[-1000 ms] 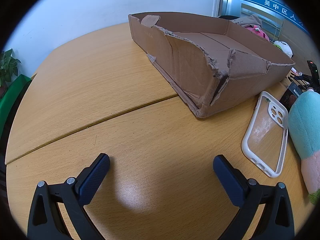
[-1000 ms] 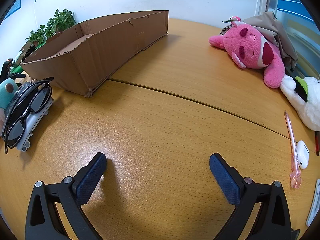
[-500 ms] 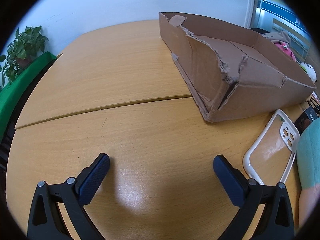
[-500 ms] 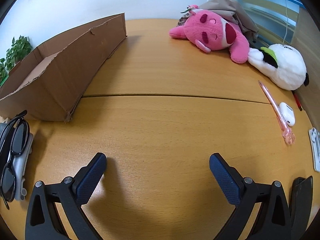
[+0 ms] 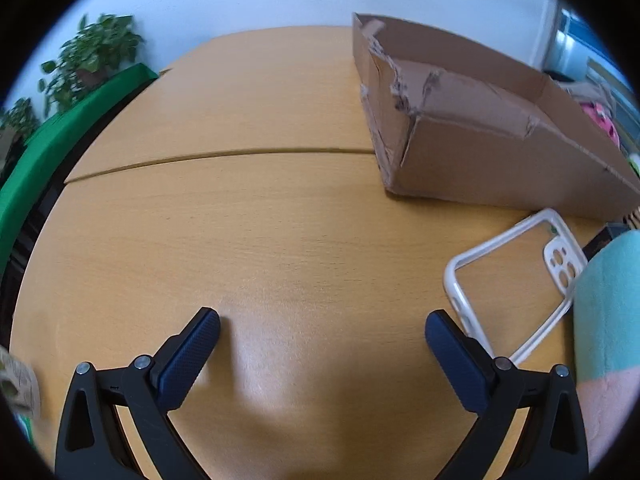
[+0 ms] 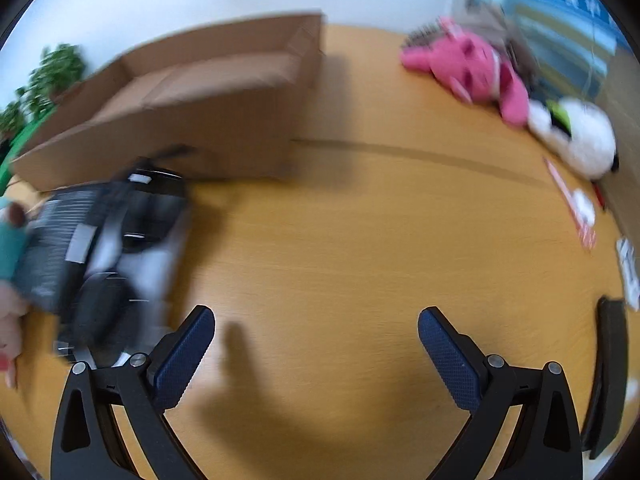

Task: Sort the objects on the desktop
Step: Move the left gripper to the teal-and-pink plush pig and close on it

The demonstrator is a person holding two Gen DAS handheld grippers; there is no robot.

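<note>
**Both grippers empty, views swung left**

Left gripper (image 5: 322,334): jaws spread wide, nothing between the pads, hovering over bare wooden table (image 5: 248,240). Compared with half a second ago the view has panned left: cardboard box (image 5: 472,136) has slid toward the right edge, and the potted plant (image 5: 94,56) plus the green strip (image 5: 60,140) take up more of the left side. Clear phone case (image 5: 516,280) lies flat on the table just in front of the box's near wall, its lower end close to the right finger (not touching, as far as visible). The teal-and-pink plush (image 5: 604,320) sits against the case's far side at the frame edge.

Right gripper (image 6: 316,334): also wide open, holding nothing. Frame is heavily motion-blurred. The view has swung left here too: cardboard box (image 6: 192,100) now sits upper left of centre, and the black glasses (image 6: 120,264) lying on a dark printed packet (image 6: 52,248) have come much closer, just beyond the left finger. Pink plush (image 6: 476,68) and white plush (image 6: 576,140) have shifted to the upper right, touching each other. Pink pen (image 6: 572,208) and the small white item (image 6: 584,204) beside it are too smeared to detail. A dark flat object (image 6: 608,376) lies at the right edge.

Box interior looks empty from both views.
</note>
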